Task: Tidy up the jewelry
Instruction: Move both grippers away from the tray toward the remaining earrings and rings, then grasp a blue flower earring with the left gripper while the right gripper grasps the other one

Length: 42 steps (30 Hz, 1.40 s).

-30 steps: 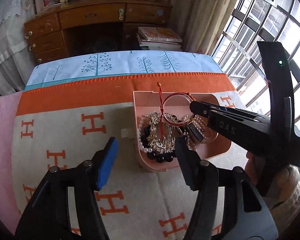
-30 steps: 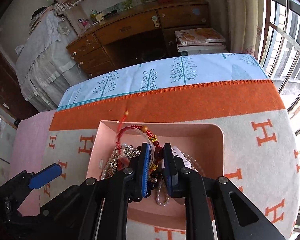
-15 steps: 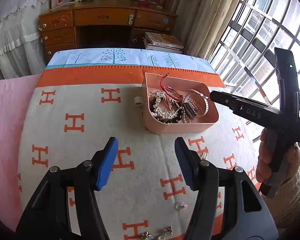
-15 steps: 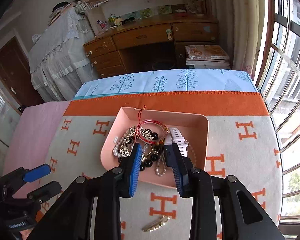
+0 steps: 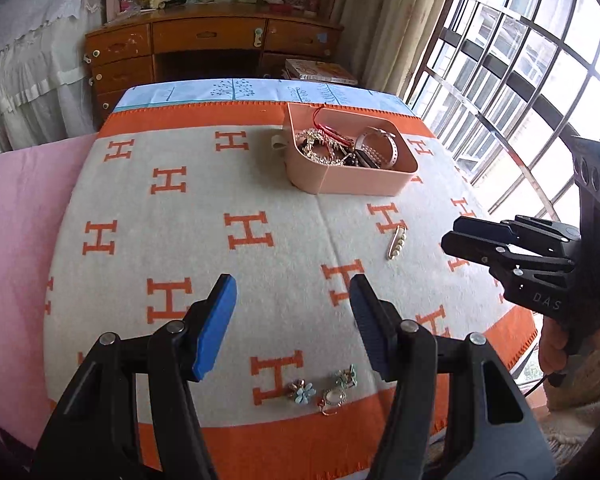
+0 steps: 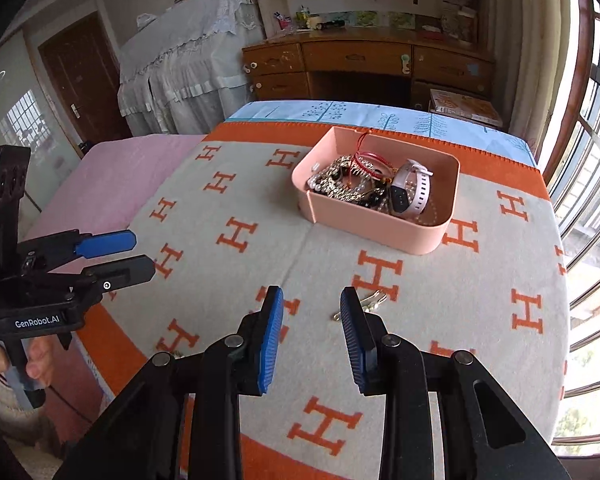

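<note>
Two grippers hang over the orange-and-cream blanket (image 5: 284, 216), both with jaws apart and nothing between them. The left gripper (image 5: 292, 320) shows a wide gap between its blue pads. The right gripper (image 6: 310, 338) has a narrower gap; its jaws have just been opening, and no jewelry is in them. In the left wrist view the right gripper (image 5: 452, 236) comes in from the right edge, gripped by a hand (image 5: 554, 350); in the right wrist view the left gripper (image 6: 140, 254) enters from the left edge.

Taking the pink tray (image 6: 380, 236) as the landmark: inside it lie a heap of bead and pearl bracelets (image 6: 340, 186), a red cord bracelet (image 6: 370, 160) on top of the heap, and a pale pink watch (image 6: 414, 192) toward the tray's window side. On the blanket, nearer the grippers than the tray, lies a gold pearl hair clip (image 5: 396, 236), partly behind the right gripper's pad in the right wrist view. Much further from the tray, near the blanket's orange border below the left gripper, sit three small pieces: a blue flower piece (image 5: 303, 391), a gold oval piece (image 5: 331, 398) and a green piece (image 5: 347, 376). Beyond the tray stands a wooden desk (image 6: 364, 64).
</note>
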Each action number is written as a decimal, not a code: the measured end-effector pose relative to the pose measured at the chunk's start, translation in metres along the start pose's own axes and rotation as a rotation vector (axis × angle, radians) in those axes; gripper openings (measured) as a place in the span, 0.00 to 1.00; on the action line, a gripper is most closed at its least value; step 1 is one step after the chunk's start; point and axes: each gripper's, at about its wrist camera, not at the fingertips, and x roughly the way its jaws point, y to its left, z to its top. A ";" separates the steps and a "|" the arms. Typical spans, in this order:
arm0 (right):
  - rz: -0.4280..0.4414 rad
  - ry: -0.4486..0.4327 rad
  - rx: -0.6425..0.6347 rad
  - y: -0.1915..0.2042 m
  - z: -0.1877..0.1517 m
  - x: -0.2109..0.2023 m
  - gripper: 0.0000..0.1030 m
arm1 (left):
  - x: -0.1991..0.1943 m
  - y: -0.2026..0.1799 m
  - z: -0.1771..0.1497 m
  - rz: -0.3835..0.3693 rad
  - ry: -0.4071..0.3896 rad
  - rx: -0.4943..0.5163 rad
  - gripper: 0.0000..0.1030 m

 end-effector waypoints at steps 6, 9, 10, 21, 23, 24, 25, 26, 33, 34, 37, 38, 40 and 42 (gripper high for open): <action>0.065 0.048 -0.122 0.040 -0.058 0.004 0.29 | -0.001 0.002 -0.060 -0.030 0.034 0.084 0.54; 0.099 0.072 -0.188 0.057 -0.081 0.010 0.29 | 0.004 0.004 -0.084 -0.051 0.064 0.121 0.54; 0.108 0.082 -0.214 0.063 -0.087 0.013 0.29 | 0.006 0.004 -0.090 -0.059 0.071 0.133 0.54; 0.141 0.123 -0.436 0.100 -0.108 0.054 0.29 | 0.026 0.003 -0.102 -0.139 0.089 0.249 0.42; 0.126 0.110 -0.466 0.103 -0.107 0.058 0.29 | 0.029 0.003 -0.101 -0.152 0.097 0.255 0.41; 0.117 0.105 -0.481 0.104 -0.107 0.059 0.29 | 0.030 0.003 -0.102 -0.155 0.100 0.260 0.40; 0.111 0.100 -0.496 0.105 -0.107 0.061 0.29 | 0.031 0.003 -0.102 -0.158 0.102 0.265 0.40; 0.106 0.096 -0.510 0.105 -0.106 0.063 0.29 | 0.032 0.003 -0.102 -0.162 0.104 0.268 0.39; 0.110 0.074 -0.546 0.104 -0.092 0.080 0.29 | 0.035 0.005 -0.103 -0.178 0.111 0.280 0.39; 0.117 0.072 -0.546 0.104 -0.091 0.081 0.29 | 0.035 0.006 -0.102 -0.179 0.112 0.280 0.39; 0.136 0.068 -0.546 0.106 -0.089 0.083 0.23 | 0.037 0.007 -0.102 -0.179 0.114 0.279 0.39; 0.142 0.069 -0.540 0.106 -0.089 0.083 0.19 | 0.037 0.007 -0.101 -0.177 0.111 0.277 0.36; 0.136 0.066 -0.522 0.104 -0.088 0.084 0.17 | 0.039 0.008 -0.099 -0.176 0.110 0.269 0.27; 0.137 0.065 -0.493 0.100 -0.088 0.084 0.14 | 0.041 0.010 -0.097 -0.171 0.108 0.261 0.27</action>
